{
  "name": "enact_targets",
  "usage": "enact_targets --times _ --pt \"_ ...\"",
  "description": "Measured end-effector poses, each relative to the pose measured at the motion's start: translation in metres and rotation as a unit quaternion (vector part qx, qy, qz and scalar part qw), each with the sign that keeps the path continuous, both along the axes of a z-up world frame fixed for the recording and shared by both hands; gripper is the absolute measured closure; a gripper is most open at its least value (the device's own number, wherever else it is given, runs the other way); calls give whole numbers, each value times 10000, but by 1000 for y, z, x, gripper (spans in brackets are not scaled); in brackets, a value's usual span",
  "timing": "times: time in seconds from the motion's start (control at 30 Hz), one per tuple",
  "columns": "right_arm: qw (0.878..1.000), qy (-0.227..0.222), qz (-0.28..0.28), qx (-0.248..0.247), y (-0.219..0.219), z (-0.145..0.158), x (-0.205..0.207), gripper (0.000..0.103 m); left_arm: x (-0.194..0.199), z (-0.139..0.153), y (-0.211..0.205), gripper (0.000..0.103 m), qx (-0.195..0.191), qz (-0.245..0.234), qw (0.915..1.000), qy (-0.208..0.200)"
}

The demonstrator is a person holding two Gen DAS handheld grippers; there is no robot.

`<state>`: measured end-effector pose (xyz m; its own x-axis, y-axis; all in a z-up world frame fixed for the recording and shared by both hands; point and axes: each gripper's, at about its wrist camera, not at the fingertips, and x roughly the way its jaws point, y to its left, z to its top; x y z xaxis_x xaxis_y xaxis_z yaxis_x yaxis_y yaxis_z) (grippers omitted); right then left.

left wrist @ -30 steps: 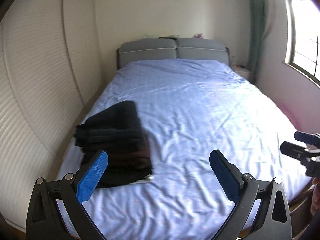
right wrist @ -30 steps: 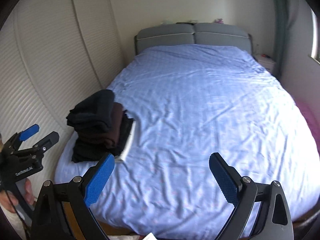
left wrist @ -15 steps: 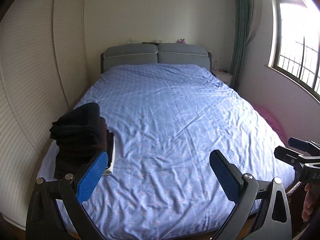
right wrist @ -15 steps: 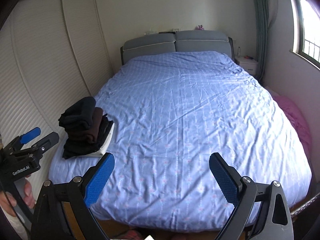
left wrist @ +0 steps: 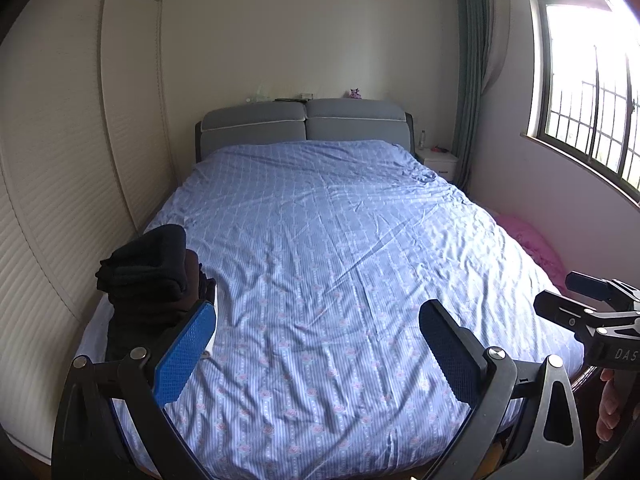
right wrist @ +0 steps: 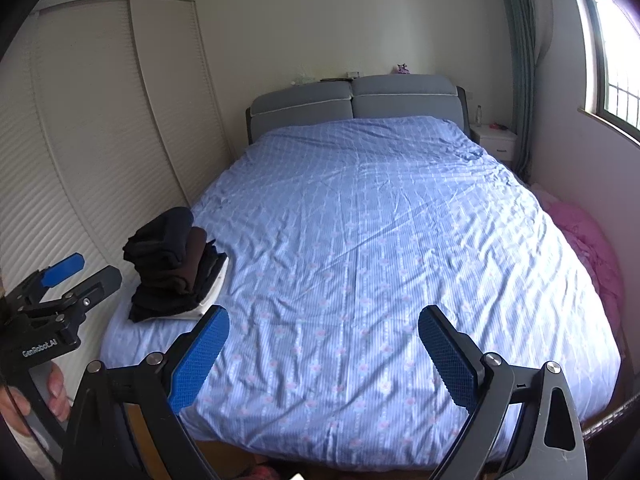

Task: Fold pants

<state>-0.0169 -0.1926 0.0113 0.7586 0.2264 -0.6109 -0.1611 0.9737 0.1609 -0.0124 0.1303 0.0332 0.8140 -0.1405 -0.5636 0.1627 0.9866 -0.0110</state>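
- Blue striped sheet point(right wrist: 360, 264) covers the whole bed point(left wrist: 320, 280), wrinkled, with small pink flower marks.
- White lettering "GenRobot.AI" shows on the black body of the left tool point(right wrist: 76, 280), seen at the left edge of the right view; in the left view the right tool point(left wrist: 576, 296) carries letters "DAS", the rest cut off by the frame.
- Both tools stand with blue pads wide apart and grip nothing: left tool point(left wrist: 316, 340) and right tool point(right wrist: 324, 344) each hover off the foot edge of the bed.
- The pants point(right wrist: 172, 264) lie folded in a dark stack at the near left corner of the bed, close to the left edge; black layers on top, one brown layer in the middle.
- A white item point(right wrist: 216, 288) lies under the stack; what it is cannot be made out.
- In the left view the left pad point(left wrist: 184, 356) hides the stack's point(left wrist: 152, 280) lower front; the right view shows the stack whole.
- Fingers point(right wrist: 56, 396) hold the left tool's handle in the right view; a fingertip point(left wrist: 608, 404) shows at the right edge of the left view, the hands otherwise cut off.
- Only the left view shows the barred window point(left wrist: 592, 92) in full; the right view catches just a sliver.
- Pink cloth point(right wrist: 588, 248) lies beside the bed's right edge, partly hidden by it.
- Small things on the ledge above the grey headboard point(left wrist: 304, 124) are too small to tell.
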Motion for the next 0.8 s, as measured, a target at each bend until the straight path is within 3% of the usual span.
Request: enact_targets --times 0.8 --pt "10000 -39 70 36 -2 2 -4 7 -9 3 -4 0 -218 -113 9997 77"
